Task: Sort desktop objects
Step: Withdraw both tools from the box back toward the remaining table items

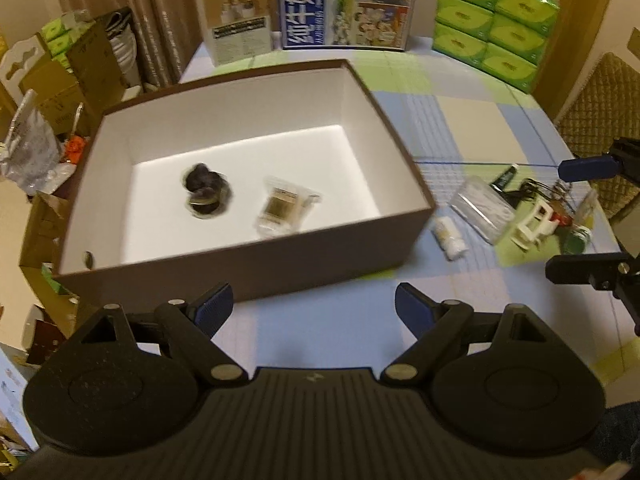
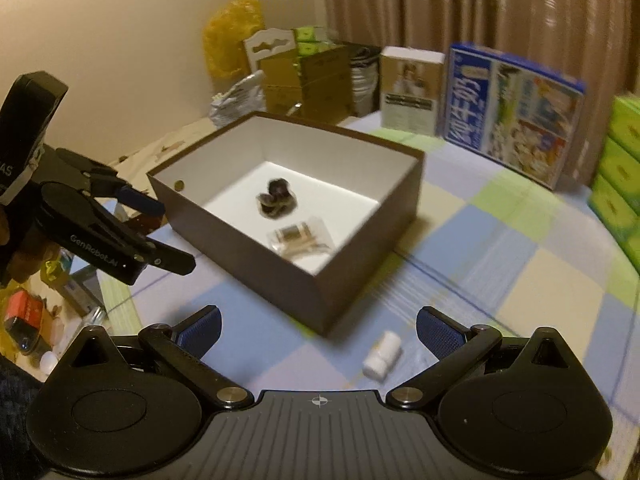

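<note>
Dim warm light on a plain cream wall (image 2: 120, 60), with brown pleated curtains (image 2: 480, 4) behind a table under a pastel checked cloth (image 2: 500, 248), beside a quilted chair (image 1: 600, 92).

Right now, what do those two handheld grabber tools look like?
Both are matte black plastic. The left gripper and the right gripper each have two hinged fingers with blue ribbed pads, silver pivot screws and round textured discs. White "GenRobot.AI" lettering marks the left one's side.

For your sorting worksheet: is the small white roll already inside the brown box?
No, the small white roll lies on the tablecloth outside the brown box.
</note>
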Action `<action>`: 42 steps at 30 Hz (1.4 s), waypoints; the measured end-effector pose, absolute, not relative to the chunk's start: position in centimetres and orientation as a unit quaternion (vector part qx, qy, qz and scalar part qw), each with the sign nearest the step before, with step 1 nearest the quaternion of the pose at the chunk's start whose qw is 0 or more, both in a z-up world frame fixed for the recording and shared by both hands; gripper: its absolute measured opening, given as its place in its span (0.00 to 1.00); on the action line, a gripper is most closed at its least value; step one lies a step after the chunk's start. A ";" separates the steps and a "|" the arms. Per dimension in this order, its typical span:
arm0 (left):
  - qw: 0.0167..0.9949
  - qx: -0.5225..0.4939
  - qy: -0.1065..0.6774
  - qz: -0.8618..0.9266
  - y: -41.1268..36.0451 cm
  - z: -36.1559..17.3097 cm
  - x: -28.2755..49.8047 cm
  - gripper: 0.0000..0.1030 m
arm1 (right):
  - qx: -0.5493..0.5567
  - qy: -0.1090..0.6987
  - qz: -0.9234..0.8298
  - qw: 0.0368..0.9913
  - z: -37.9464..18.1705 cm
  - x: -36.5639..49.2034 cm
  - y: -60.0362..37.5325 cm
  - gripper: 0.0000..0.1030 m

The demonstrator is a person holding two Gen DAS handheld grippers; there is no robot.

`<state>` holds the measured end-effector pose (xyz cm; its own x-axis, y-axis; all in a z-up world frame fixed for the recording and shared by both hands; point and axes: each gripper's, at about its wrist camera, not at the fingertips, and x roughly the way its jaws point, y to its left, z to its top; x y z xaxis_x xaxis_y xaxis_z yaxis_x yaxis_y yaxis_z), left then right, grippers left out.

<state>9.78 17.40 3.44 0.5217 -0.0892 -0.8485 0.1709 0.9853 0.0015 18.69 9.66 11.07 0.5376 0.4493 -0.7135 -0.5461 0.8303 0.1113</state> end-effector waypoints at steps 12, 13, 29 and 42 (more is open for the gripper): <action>0.867 0.060 0.485 -0.097 12.2 2.4 8.8 0.83 | -0.035 0.410 0.234 0.881 10.0 15.3 4.2 0.98; 0.866 0.061 0.486 -0.100 11.7 2.3 8.8 0.83 | -0.034 0.413 0.230 0.881 9.9 15.1 3.8 0.98; 0.862 0.089 0.481 -0.133 5.2 0.2 8.2 0.83 | -0.022 0.436 0.151 0.887 8.0 12.1 -2.7 0.98; 0.861 0.109 0.471 -0.159 1.4 -1.4 9.3 0.82 | -0.005 0.446 0.091 0.890 5.9 11.6 -6.8 0.98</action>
